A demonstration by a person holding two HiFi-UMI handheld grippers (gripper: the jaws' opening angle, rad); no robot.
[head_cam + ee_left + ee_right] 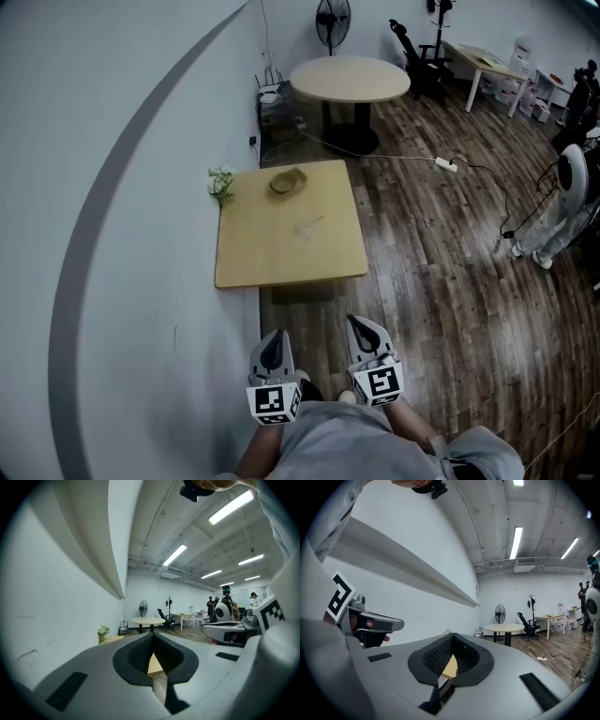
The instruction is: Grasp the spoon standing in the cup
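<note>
You hold both claws low, close against your body, side by side and pointing toward 12 o'clock. There are two of them, your left claw [274,339] and your right claw [362,326]. Each is drawn fully together with nothing caught in it. One low wooden bench [281,253] lies ahead, well apart from both. One brown cup [288,181] sits on its far half, toward 12 o'clock; the spoon is too small to make out. One bunch of flowers [221,183] stands at the cup's 9 o'clock, by the wall [112,234]. One round table [350,78] and one fan [333,17] stand beyond.
</note>
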